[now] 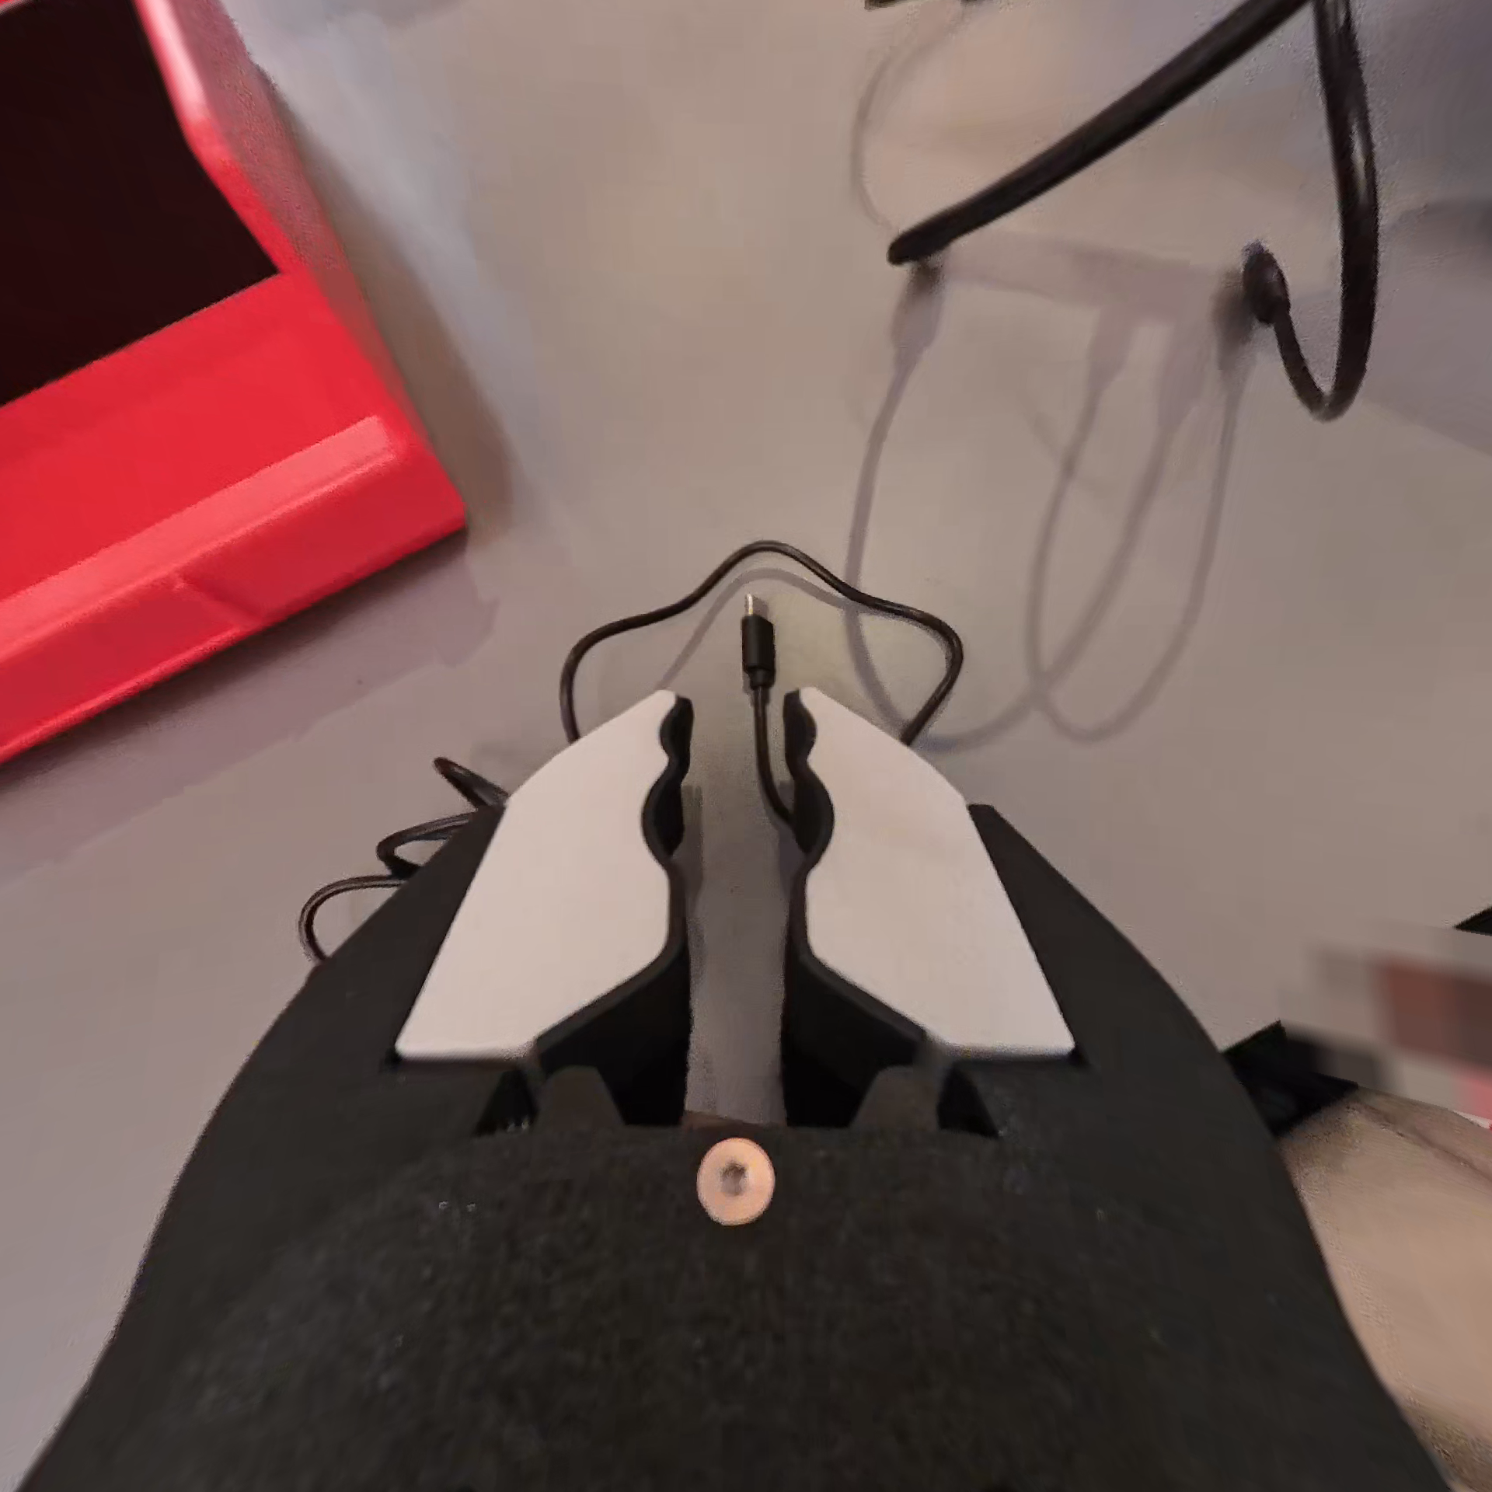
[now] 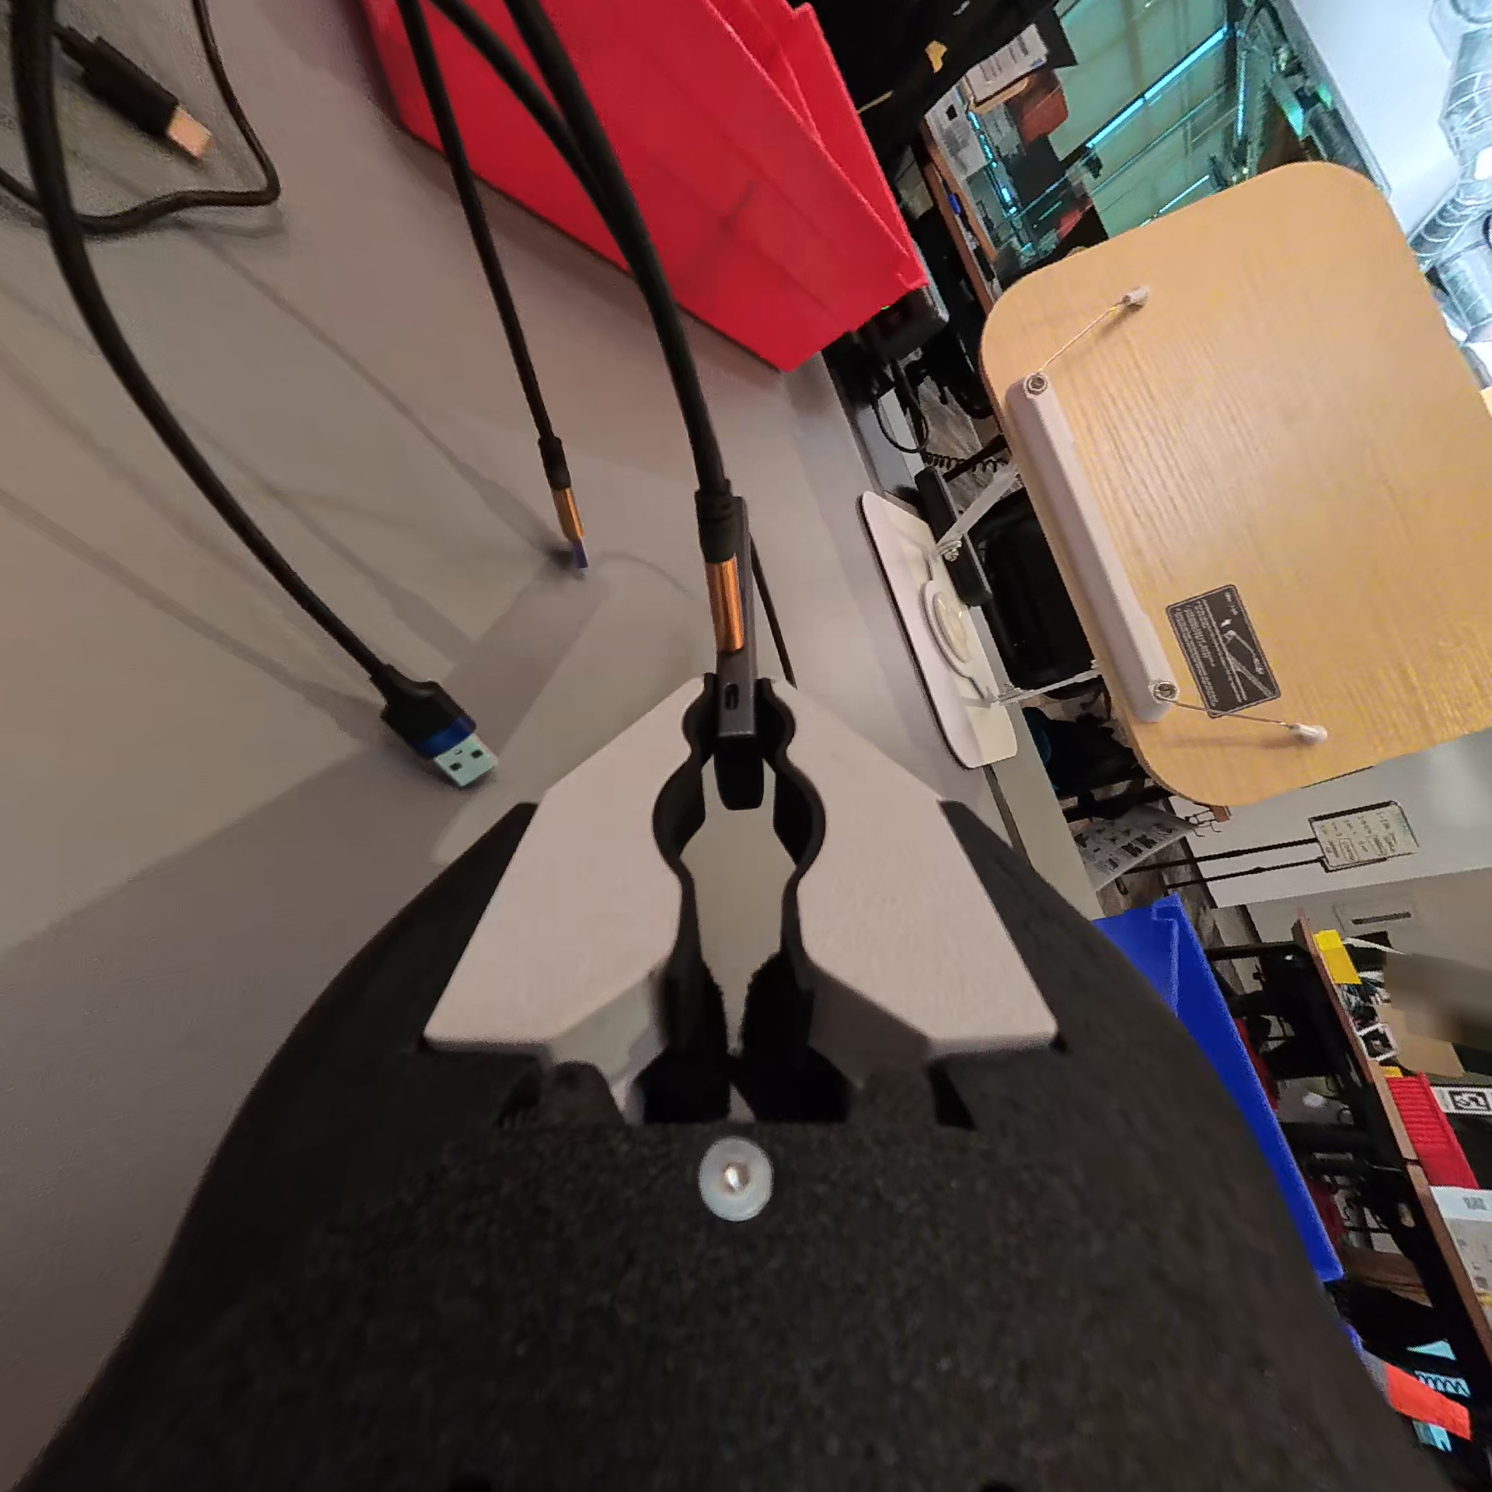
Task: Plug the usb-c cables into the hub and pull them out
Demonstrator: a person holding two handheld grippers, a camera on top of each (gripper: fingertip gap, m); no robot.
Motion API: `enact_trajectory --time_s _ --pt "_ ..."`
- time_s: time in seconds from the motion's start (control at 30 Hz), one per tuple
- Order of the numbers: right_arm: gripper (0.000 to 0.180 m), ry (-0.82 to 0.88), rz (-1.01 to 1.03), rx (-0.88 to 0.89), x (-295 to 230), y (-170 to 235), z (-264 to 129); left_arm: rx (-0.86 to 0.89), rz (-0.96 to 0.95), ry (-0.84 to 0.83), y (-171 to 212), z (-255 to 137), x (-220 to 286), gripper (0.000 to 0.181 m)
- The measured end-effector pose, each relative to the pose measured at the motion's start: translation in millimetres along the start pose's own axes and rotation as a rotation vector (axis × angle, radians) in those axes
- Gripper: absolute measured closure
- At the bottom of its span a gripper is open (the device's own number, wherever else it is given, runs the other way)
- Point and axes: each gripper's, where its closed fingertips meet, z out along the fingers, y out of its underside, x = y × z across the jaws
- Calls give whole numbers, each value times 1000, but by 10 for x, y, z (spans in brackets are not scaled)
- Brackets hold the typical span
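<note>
In the right wrist view my right gripper (image 2: 736, 701) is shut on a small grey hub (image 2: 736, 718) and holds it above the grey table. A black cable with a gold-collared plug (image 2: 721, 601) meets the hub's far end and looks seated in it. A second gold-collared plug (image 2: 567, 517) hangs free to the left. In the left wrist view my left gripper (image 1: 736, 701) is open just above the table. A thin black cable runs between its fingers, and its small plug (image 1: 755, 646) lies just beyond the fingertips, untouched.
A red bin (image 1: 161, 404) stands at the left and also shows in the right wrist view (image 2: 727, 186). Thick black cables (image 1: 1130, 137) loop at the far right. A blue-tipped USB-A plug (image 2: 452, 747) and another USB plug (image 2: 182, 133) hang left. The table edge (image 2: 896, 500) runs right.
</note>
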Motion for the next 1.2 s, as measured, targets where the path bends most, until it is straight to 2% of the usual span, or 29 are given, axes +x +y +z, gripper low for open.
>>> enact_trajectory --time_s 0.2,0.27,0.3,0.43,0.5,0.57,0.67,0.77,0.83,0.97,1.07,1.2 --pt "171 5 3 2 4 4 -20 -106 60 -1 166 188 43 160" --pt "171 13 -11 12 8 -14 -20 -100 45 7 182 221 29 176" --pt "171 17 -25 22 4 -32 -21 -100 50 26 190 221 40 178" --pt "171 32 -74 59 -25 -109 -13 -131 78 88 178 141 37 179" --pt "171 55 -113 78 -21 -141 -5 -47 48 138 -31 -45 -5 179" --pt "171 80 -156 89 -9 -162 0 75 -27 238 -361 -354 -34 179" --pt "171 90 -173 96 -4 -175 2 245 -133 488 -854 -880 67 179" --pt "171 102 -205 111 1 -195 -3 245 -183 756 -1093 -1100 429 179" --pt "171 107 -230 119 -8 -207 -2 149 -206 885 -1110 -977 718 179" --pt "171 109 -251 139 -29 -244 -4 -42 -396 1088 -1168 -550 1147 179" --pt "171 117 -264 138 -29 -255 -2 -142 -448 1081 -1134 -232 1371 179" --pt "171 133 -338 118 -54 -247 2 -164 -463 1015 -1210 -40 1404 179"
